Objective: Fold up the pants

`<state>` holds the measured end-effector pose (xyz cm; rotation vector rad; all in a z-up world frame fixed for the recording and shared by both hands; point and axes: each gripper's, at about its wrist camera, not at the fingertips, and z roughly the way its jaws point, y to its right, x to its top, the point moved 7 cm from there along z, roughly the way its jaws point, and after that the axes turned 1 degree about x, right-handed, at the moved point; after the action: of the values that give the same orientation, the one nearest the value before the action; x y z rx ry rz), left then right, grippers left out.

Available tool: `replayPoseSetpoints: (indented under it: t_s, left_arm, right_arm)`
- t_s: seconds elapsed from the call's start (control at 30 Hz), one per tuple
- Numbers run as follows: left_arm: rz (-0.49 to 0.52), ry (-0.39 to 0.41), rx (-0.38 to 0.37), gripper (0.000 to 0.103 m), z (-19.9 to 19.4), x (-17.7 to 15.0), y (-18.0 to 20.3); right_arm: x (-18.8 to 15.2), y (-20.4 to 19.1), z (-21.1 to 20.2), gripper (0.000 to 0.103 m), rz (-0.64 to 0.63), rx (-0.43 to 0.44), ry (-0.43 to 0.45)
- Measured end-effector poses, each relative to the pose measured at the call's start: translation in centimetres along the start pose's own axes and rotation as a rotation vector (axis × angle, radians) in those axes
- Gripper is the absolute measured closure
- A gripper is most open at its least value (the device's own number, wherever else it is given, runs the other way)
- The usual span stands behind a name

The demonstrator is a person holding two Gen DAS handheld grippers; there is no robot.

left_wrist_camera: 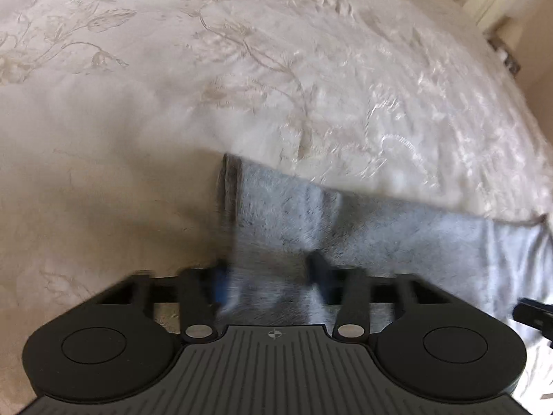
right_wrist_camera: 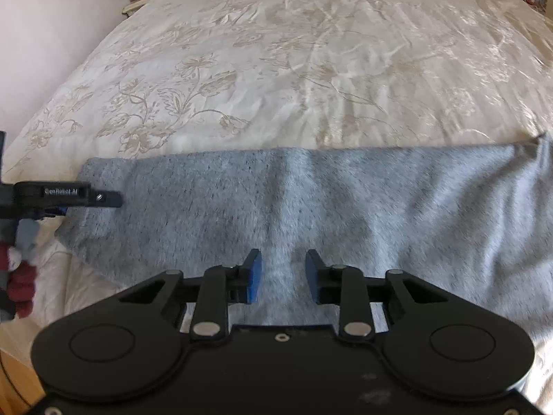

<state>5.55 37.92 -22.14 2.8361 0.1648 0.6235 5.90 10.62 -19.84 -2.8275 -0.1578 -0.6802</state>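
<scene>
Grey fleece pants lie on the bed, long axis running left to right across both views. Right tongs hover spread above the near edge at mid-length. Left tongs straddle the fabric beside the hem end; blur hides whether they pinch it.

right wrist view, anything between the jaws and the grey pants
Nothing visible. The right gripper has its jaws open right over the grey pants, which lie on the floral bedspread; only fabric shows in the gap.
</scene>
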Motion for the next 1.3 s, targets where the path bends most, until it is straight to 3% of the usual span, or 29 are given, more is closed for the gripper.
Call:
replayPoseSetpoints:
  t_s: [0.03, 0.17, 0.43, 0.7, 0.83, 1.13, 1.3]
  left_arm:
    - [-0.02, 0.001, -0.013, 0.08, -0.4, 0.1, -0.2]
    - [-0.004, 0.015, -0.004, 0.085, -1.7, 0.4, 0.2]
    - [0.001, 0.023, 0.024, 0.086, -2.6, 0.6, 0.7]
    - [-0.01, 0.026, 0.019, 0.088, -3.4, 0.8, 0.9]
    - [-0.022, 0.053, -0.001, 0.09, -4.9, 1.4, 1.5]
    - [-0.039, 0.126, -0.033, 0.092, -8.4, 2.8, 4.7]
    - [-0.021, 0.178, -0.055, 0.096, -10.4, 3.2, 8.8]
  right_arm:
    - [0.5, -0.1, 0.5, 0.09, 0.001, 0.0, -0.003]
    - [2.3, -0.3, 2.9, 0.091, -0.003, -0.028, -0.009]
    - [4.8, 1.1, 8.8, 0.097, 0.031, -0.078, -0.079]
    - [7.0, 1.6, 9.4, 0.099, 0.061, -0.08, -0.06]
    - [4.8, 0.8, 7.6, 0.093, 0.059, -0.045, -0.075]
    - [-5.4, -0.3, 3.1, 0.093, 0.074, 0.035, -0.155]
    - [-6.1, 0.6, 0.7, 0.091, 0.097, 0.111, -0.111]
